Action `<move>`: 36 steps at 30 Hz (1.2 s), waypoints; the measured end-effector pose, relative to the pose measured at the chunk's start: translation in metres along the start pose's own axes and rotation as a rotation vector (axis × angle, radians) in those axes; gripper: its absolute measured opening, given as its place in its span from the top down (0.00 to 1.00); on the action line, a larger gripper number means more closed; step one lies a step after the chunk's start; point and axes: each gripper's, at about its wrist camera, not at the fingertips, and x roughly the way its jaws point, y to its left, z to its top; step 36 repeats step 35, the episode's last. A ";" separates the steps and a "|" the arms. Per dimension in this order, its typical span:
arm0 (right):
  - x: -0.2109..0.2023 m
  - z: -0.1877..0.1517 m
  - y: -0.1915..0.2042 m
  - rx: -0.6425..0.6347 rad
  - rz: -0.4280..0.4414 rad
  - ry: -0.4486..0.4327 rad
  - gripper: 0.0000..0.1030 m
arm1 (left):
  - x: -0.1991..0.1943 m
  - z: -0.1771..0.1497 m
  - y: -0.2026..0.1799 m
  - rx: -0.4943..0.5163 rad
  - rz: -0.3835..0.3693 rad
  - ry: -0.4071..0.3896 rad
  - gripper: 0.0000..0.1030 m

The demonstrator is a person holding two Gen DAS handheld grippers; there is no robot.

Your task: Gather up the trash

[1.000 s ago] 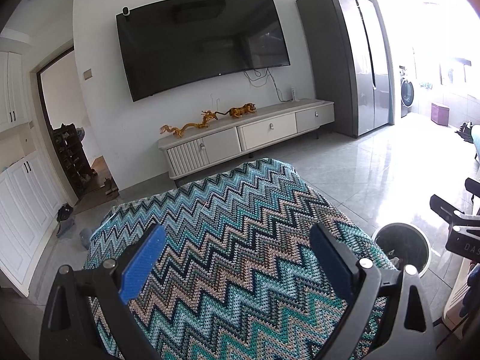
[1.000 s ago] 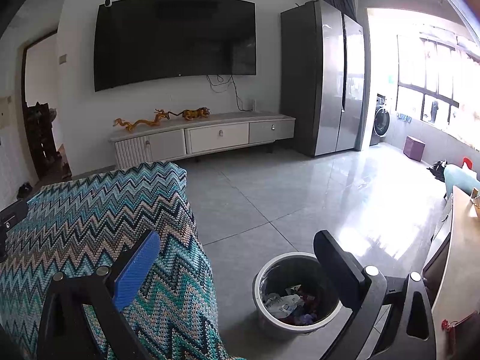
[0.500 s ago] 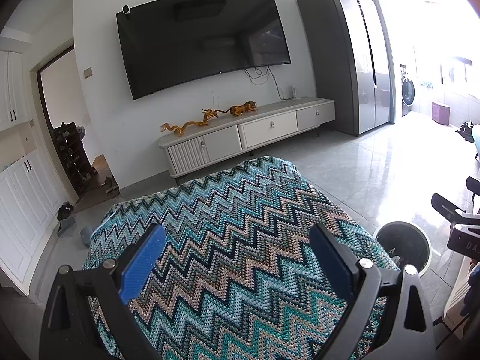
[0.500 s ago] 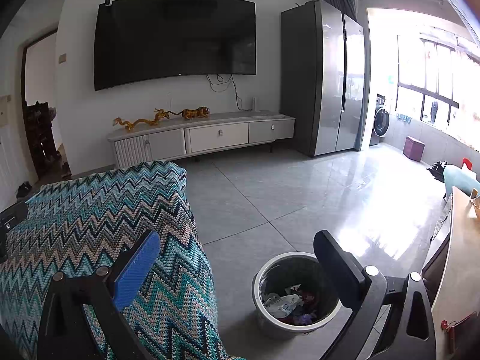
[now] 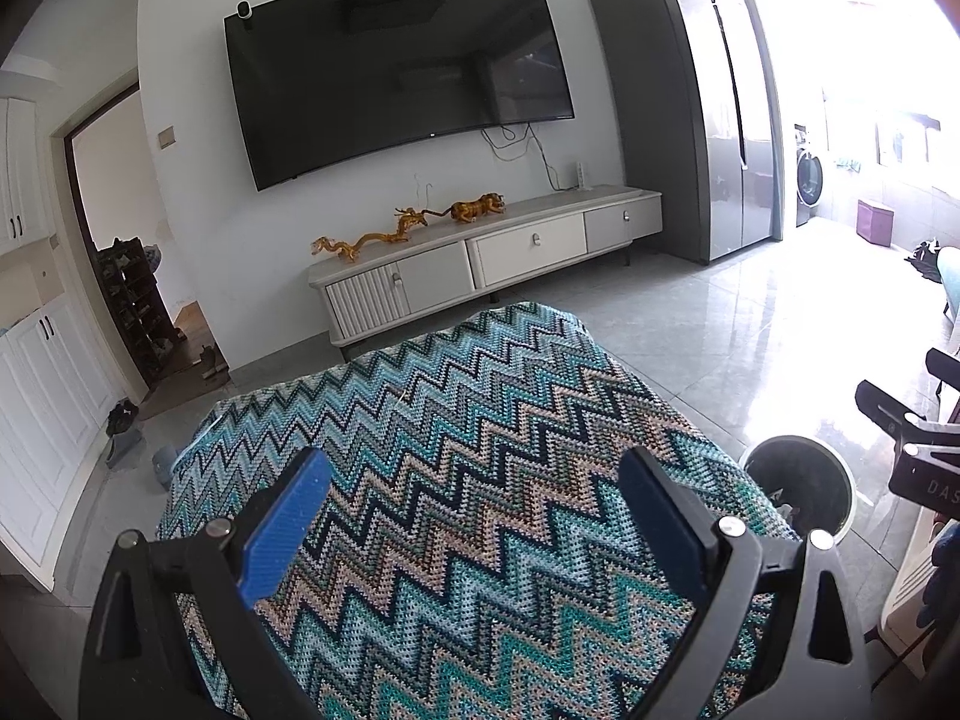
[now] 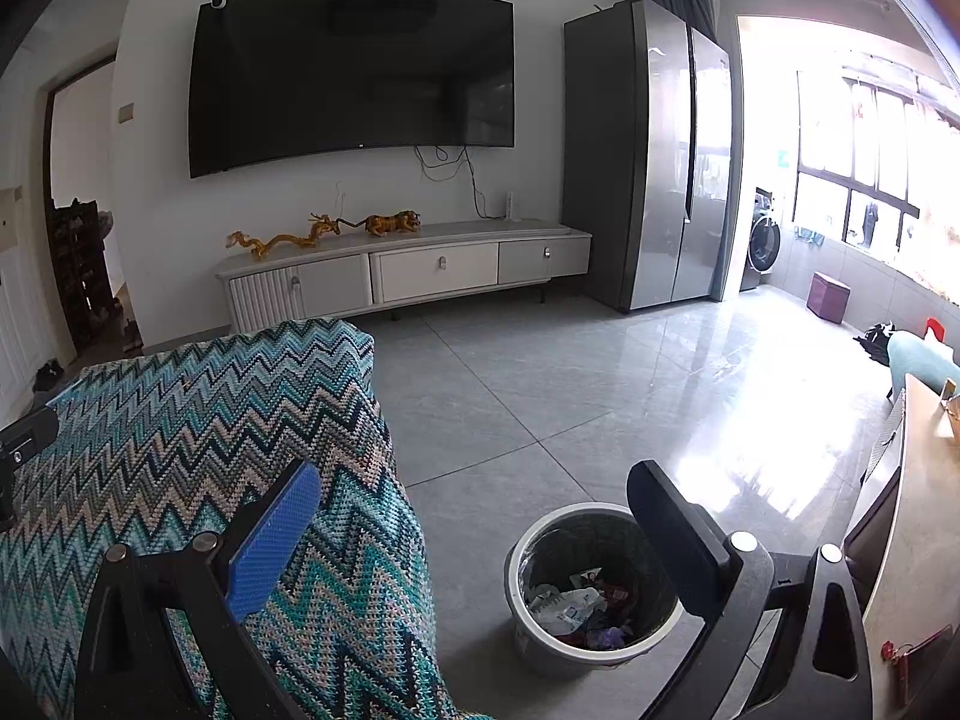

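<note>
A round white trash bin (image 6: 591,585) with a dark liner stands on the floor beside a table draped in a zigzag cloth (image 5: 468,480). Inside lie crumpled wrappers and paper (image 6: 567,603). My right gripper (image 6: 474,525) hovers open above the bin and the cloth's edge, nothing between its fingers. Over the cloth top, my left gripper (image 5: 474,504) is open and empty too. The bin (image 5: 801,483) shows at the right of the left wrist view, with part of the right gripper (image 5: 912,438) above it. No loose trash shows on the cloth.
A TV cabinet (image 6: 408,270) with gold figurines runs under a wall TV (image 6: 354,72). A grey fridge (image 6: 648,150) stands to its right. A wooden counter edge (image 6: 912,516) lies at the right. Grey tiled floor (image 6: 600,372) spreads beyond the bin.
Both views have shifted only slightly; the left gripper has drifted a little back over the cloth. Both grippers stay open and empty.
</note>
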 end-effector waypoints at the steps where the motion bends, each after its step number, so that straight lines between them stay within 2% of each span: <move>1: 0.000 0.000 0.000 0.000 0.000 0.001 0.00 | 0.000 0.000 0.000 0.000 -0.001 0.001 0.06; 36: -0.007 0.005 -0.001 -0.026 -0.004 -0.002 0.00 | -0.005 0.004 0.023 -0.071 -0.014 -0.018 0.06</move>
